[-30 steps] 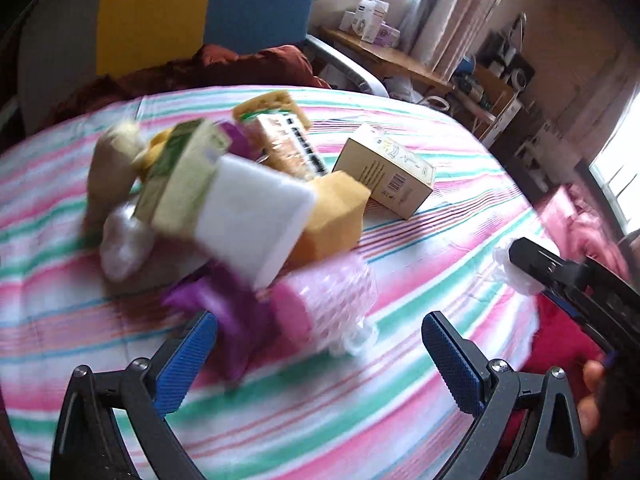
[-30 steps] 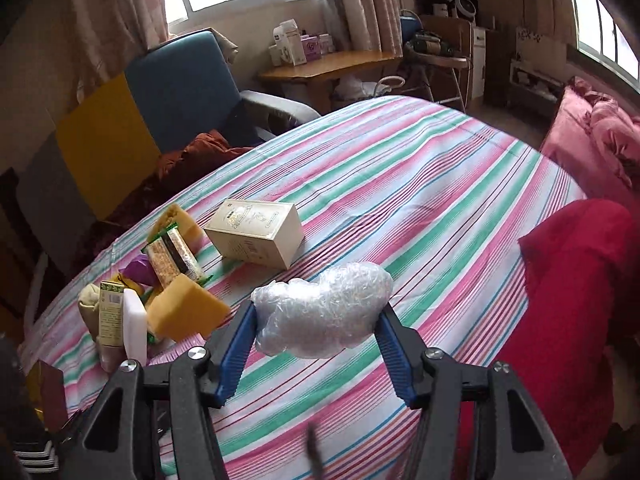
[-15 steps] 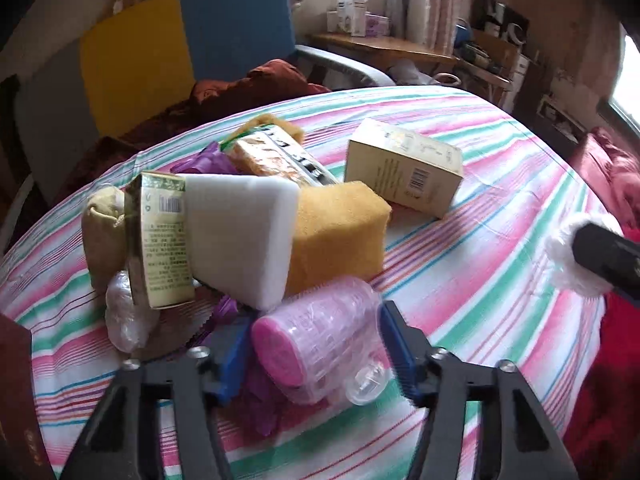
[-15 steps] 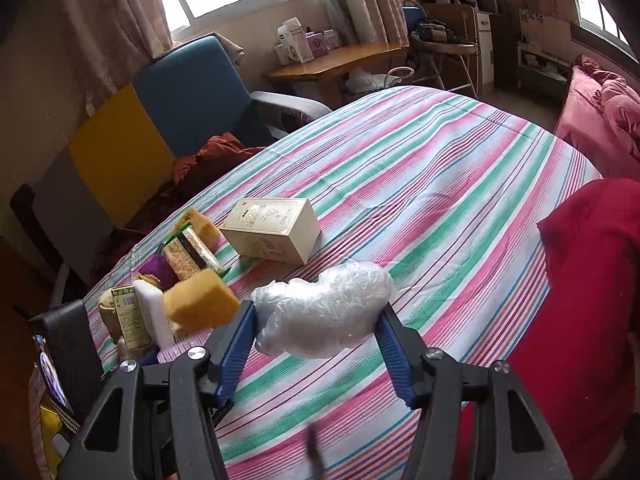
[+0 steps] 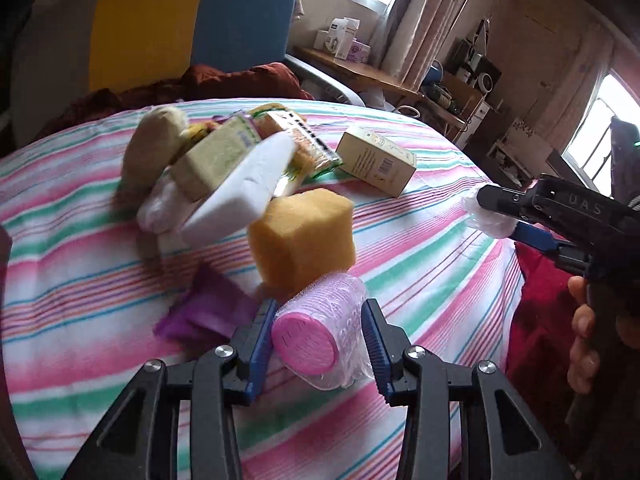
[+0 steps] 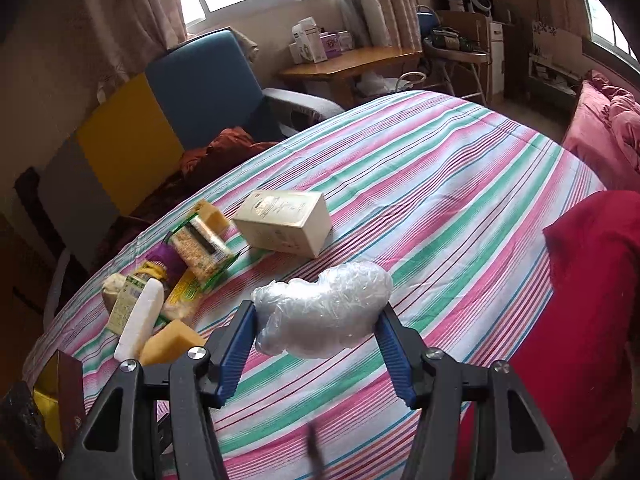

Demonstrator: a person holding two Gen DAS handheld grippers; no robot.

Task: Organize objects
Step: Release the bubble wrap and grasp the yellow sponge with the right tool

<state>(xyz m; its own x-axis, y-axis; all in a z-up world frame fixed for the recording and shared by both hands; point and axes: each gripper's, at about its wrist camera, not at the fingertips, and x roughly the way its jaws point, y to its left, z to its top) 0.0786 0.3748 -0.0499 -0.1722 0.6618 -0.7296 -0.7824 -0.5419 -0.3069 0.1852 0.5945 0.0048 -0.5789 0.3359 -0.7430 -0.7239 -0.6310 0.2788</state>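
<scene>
- Left gripper went from wide apart a second ago to clamped on the pink roller, now lifting clear of the pile.
- Right gripper unchanged: clamped on the plastic wad, held above the striped bed.
- Yellow sponge at 12 o'clock just behind the roller; box at 1 o'clock, farther.
- Judgement: both grippers loaded; placement comes next.

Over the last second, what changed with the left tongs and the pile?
The left tongs went from open and short of the pile to shut on the pink roller, after closing in around it. The right tongs stayed shut on the plastic wad, held above the striped cloth. The carton lies where it was.
</scene>
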